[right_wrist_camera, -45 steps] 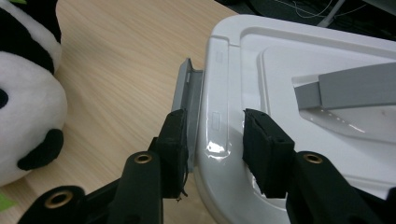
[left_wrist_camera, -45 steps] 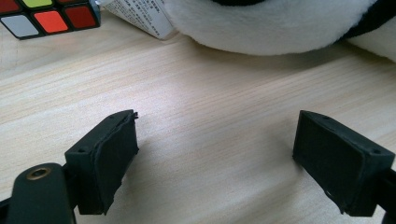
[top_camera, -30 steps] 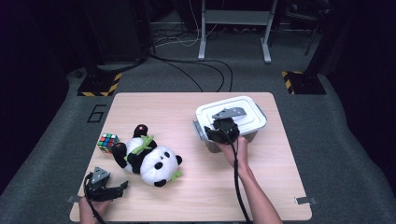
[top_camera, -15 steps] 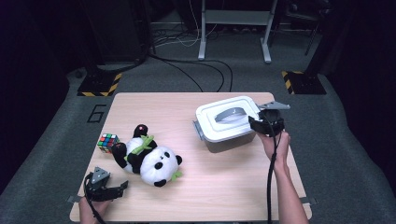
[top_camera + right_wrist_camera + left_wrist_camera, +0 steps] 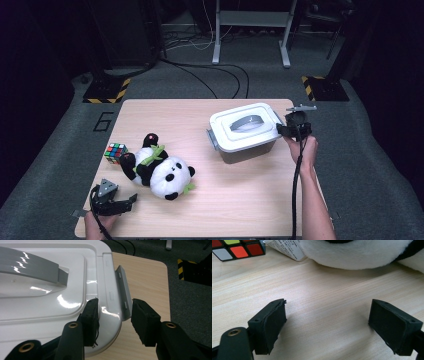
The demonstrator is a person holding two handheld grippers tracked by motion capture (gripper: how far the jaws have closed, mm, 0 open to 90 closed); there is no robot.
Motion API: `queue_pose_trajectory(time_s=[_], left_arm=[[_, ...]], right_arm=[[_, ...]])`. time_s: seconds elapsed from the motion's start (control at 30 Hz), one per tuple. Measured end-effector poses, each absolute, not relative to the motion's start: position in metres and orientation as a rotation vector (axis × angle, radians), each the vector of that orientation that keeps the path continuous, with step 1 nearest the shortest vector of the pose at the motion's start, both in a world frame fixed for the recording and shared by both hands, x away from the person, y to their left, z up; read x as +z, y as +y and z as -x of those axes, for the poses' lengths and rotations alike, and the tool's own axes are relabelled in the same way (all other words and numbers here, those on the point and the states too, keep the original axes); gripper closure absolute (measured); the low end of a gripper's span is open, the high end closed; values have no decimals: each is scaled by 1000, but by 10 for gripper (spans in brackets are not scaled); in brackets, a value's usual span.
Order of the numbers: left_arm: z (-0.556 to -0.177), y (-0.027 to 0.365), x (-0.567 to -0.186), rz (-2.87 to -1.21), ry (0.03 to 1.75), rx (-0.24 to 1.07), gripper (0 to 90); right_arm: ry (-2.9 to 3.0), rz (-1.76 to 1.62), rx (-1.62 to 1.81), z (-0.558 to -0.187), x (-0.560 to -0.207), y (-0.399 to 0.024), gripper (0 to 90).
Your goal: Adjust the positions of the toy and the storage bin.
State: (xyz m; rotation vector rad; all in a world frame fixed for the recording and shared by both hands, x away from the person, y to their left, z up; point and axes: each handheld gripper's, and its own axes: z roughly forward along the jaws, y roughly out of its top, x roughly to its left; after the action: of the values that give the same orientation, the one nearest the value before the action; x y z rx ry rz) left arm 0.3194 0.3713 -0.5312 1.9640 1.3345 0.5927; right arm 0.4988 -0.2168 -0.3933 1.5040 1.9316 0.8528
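Table: we see a rectangular tabletop of pale wood-grain laminate with rounded corners [image 5: 250, 210], matt and smooth, standing on grey carpet.
Box: a white rectangular plastic storage box with a glossy lid and a curved grey handle [image 5: 245, 131] sits on the far right part of the table. Its lid is on; the body below looks grey and translucent. In the right gripper view the lid surface throws hard reflections.
Clip: a grey hinged plastic latch on the box's right end [image 5: 123, 291] stands slightly away from the lid's edge.
Panda: a soft black-and-white plush panda with green leaf trim [image 5: 157, 171] lies on its back at the left of the table, its fur short and fluffy, a printed fabric tag at its side.
Cube: a small multicoloured puzzle cube with glossy square tiles [image 5: 115, 151] rests just beside the panda's foot.
Right gripper: we find the right gripper [image 5: 113, 320] at the box's right end. Its jaws have just been closing and stand narrow, one pad over the lid's rim, the other outside the latch, which lies between them; we cannot tell whether both pads press.
Left gripper: the left gripper [image 5: 327, 322] rests low over bare wood near the panda, jaws spread wide, holding nothing.
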Motion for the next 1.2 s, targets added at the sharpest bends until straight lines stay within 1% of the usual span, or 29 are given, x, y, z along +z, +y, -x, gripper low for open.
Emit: queue_pose_trajectory(time_s=[0.1, 0.2, 0.5, 0.97, 1.2], left_arm=[[-319, 371, -531, -1964, 1334, 593, 141], [-319, 371, -531, -1964, 1334, 593, 141], [-319, 371, -531, -1963, 1334, 593, 142], [-319, 372, -530, -1973, 1335, 584, 142], [-319, 371, -531, -1963, 1332, 593, 143]], right_arm=[[1952, -1501, 870, -500, -393, -217, 655], [1954, -1508, 866, -500, -393, -216, 663], [1951, -1576, 901, -492, -393, -222, 664], [2020, -1542, 809, -465, -387, -199, 644], [1912, -1516, 901, -463, -377, -219, 626]])
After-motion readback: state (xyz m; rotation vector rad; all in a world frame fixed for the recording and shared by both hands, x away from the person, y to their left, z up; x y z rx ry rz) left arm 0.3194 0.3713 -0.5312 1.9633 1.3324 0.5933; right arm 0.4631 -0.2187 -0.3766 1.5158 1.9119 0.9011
